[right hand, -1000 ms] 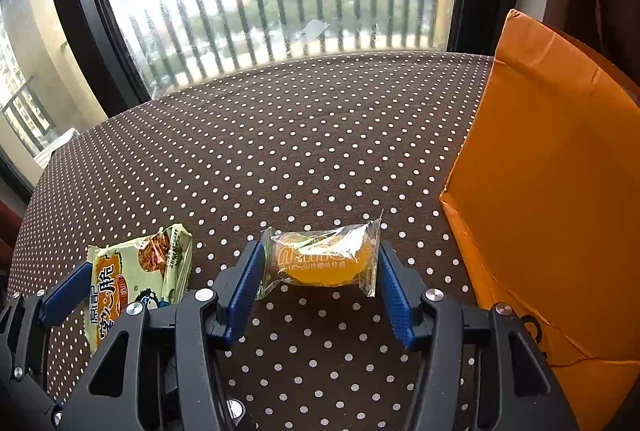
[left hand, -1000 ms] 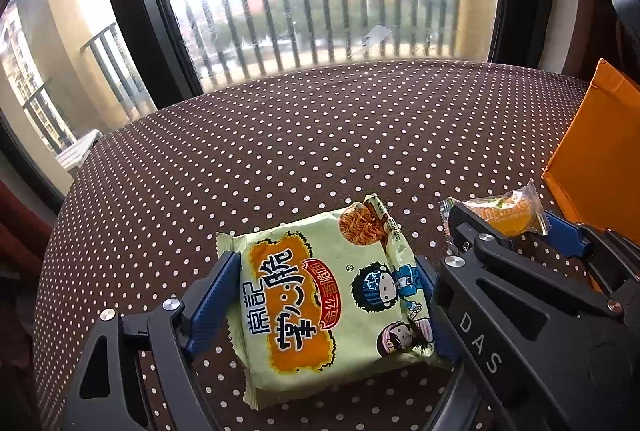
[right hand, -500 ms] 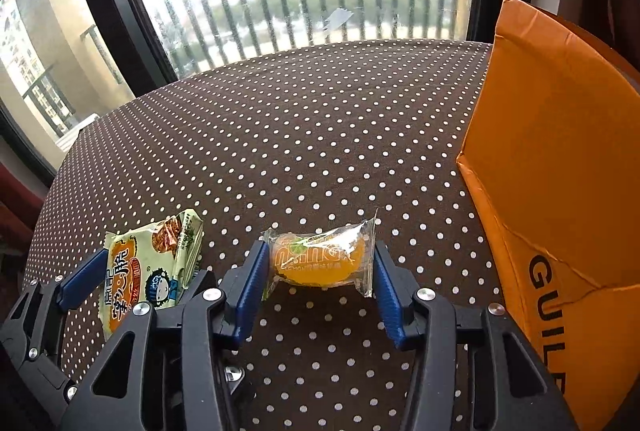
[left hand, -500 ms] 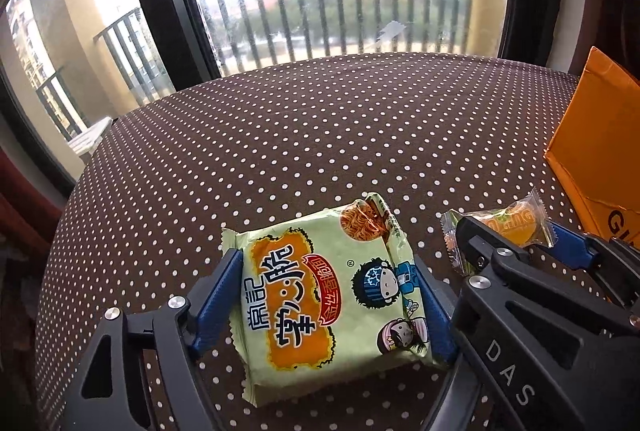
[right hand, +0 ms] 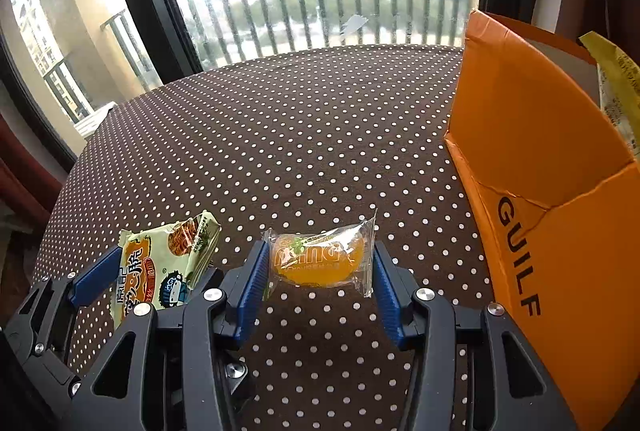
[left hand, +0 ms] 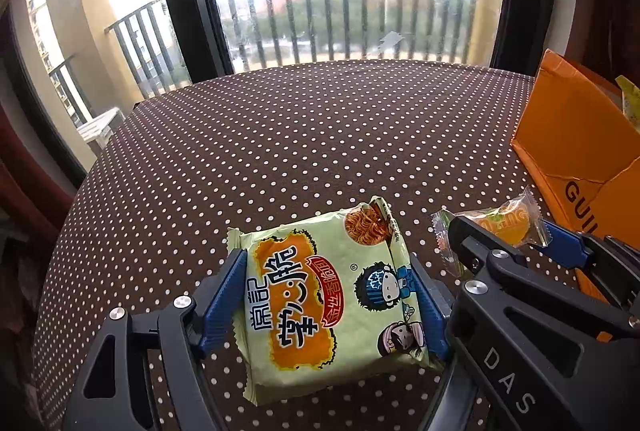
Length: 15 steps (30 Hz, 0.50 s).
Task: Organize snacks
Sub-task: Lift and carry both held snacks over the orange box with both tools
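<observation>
A pale green instant-noodle packet (left hand: pixel 328 307) with orange lettering sits between the blue pads of my left gripper (left hand: pixel 326 263), whose jaws are closing on its two sides. It is carried just over the dotted table (left hand: pixel 320 135). To its right, my right gripper (right hand: pixel 319 251) is shut on a clear-wrapped orange jelly (right hand: pixel 316 263), gripping the wrapper ends. The jelly (left hand: pixel 510 225) and the right gripper (left hand: pixel 516 231) also show at the right of the left wrist view. In the right wrist view the noodle packet (right hand: pixel 164 267) and left gripper (right hand: pixel 156 271) are at the lower left.
An open orange cardboard box (right hand: pixel 528 135) marked GUILF stands at the table's right side, with a yellow-green packet (right hand: pixel 616 87) sticking out of it. The brown polka-dot table (right hand: pixel 300 135) ends at a large window with a balcony railing behind.
Both grippers have travelled across the table with their snacks, and the orange box now shows more fully on the right. Both pairs of jaws have narrowed slightly.
</observation>
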Tool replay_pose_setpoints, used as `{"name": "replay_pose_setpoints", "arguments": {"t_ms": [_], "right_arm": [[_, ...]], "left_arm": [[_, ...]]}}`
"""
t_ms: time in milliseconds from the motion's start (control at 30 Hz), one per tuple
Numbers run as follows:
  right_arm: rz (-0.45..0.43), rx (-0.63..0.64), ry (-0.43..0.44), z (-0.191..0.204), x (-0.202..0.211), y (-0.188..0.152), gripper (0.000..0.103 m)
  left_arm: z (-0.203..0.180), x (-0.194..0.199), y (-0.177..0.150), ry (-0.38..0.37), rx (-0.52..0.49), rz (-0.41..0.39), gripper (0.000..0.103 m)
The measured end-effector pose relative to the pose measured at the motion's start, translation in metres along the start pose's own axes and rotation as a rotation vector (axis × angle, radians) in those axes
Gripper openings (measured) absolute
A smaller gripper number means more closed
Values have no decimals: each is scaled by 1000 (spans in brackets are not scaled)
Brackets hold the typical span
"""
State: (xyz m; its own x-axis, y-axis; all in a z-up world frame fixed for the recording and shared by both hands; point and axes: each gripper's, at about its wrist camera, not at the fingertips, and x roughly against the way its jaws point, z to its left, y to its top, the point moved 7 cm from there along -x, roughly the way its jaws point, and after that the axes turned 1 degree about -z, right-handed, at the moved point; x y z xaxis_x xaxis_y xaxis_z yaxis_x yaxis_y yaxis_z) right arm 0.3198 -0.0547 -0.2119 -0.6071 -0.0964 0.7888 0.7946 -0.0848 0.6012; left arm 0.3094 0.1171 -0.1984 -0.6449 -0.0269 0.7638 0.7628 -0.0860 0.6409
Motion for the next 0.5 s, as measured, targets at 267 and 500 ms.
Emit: {"name": "replay_pose_setpoints", "arguments": {"t_ms": [267,500], "right_arm": [[-74,51,5,0,49,-7,53],[-147,96,15,-2,92,-11,53]], "left_arm": [[-6,43,-1,3,33,-77,77],[-10,83,-3,11,57,-148,77]]}}
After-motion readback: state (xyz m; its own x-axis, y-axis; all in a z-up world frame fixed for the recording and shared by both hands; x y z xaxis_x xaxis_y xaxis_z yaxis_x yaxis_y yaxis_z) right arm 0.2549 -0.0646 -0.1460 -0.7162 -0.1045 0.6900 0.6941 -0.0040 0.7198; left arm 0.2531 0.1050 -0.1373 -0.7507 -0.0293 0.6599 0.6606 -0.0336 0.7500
